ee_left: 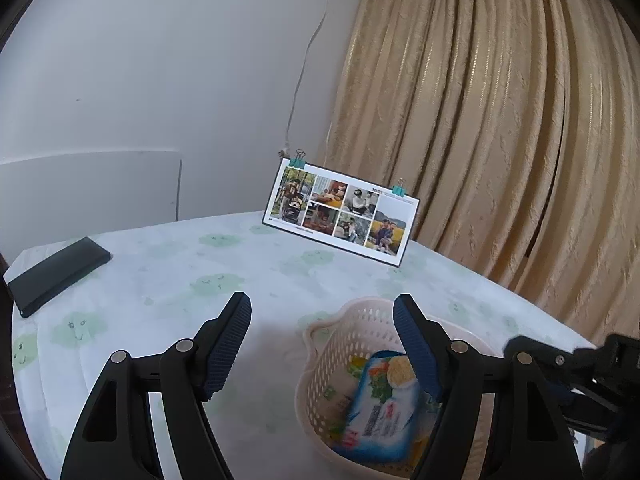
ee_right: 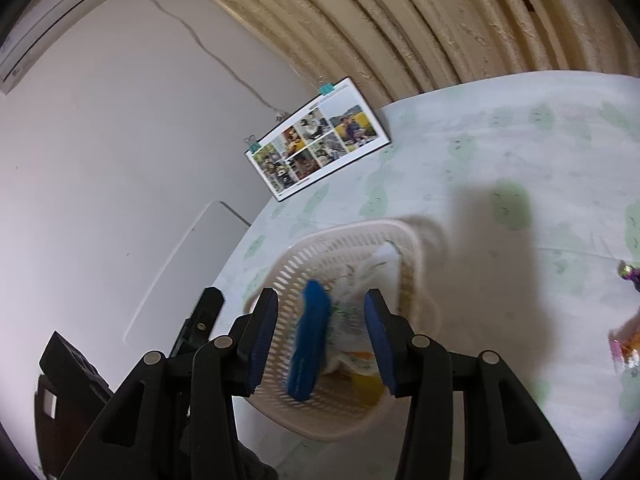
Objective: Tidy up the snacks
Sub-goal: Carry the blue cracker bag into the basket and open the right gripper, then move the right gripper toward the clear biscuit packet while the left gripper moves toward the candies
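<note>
- Left wrist view: the left gripper [ee_left: 322, 316] hangs with its jaws spread wide and empty above the table [ee_left: 168, 280]. Below its right finger sits the cream basket [ee_left: 320, 376], holding a blue-and-white snack pack [ee_left: 380, 408]. A black case [ee_left: 56, 276] lies far left; a photo board [ee_left: 340, 214] stands at the back, before the curtain [ee_left: 500, 120].
- Right wrist view: the right gripper [ee_right: 322, 316] is spread wide, gripping nothing, over the basket [ee_right: 348, 408]. A blurred blue packet [ee_right: 310, 348] sits between the fingers, in or over the basket; I cannot tell which. More snacks [ee_right: 624, 346] lie at the table's right edge.
</note>
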`<move>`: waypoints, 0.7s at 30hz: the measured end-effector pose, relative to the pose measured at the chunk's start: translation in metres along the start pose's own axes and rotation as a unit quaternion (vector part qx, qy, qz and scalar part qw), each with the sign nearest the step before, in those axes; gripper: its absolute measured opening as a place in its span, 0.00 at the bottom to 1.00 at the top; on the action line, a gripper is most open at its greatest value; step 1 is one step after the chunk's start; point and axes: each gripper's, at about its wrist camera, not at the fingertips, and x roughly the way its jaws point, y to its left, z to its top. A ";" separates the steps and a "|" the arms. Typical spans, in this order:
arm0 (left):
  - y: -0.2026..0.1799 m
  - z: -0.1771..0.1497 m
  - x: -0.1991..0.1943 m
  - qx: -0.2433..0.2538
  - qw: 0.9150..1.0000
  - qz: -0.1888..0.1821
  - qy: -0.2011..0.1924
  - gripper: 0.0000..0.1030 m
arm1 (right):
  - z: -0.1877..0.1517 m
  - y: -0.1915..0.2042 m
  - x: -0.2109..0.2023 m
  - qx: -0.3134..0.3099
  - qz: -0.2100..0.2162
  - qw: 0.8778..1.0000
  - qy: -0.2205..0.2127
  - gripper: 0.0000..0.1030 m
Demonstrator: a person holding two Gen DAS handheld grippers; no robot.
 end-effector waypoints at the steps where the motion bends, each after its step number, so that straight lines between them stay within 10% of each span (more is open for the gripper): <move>1: 0.000 0.000 -0.001 0.000 1.000 0.000 -0.001 0.72 | -0.001 -0.005 -0.003 0.004 -0.002 1.000 -0.003 0.43; 21: -0.019 -0.009 -0.002 0.044 0.999 -0.002 0.002 0.72 | -0.021 -0.058 -0.066 -0.037 -0.164 0.984 -0.060 0.43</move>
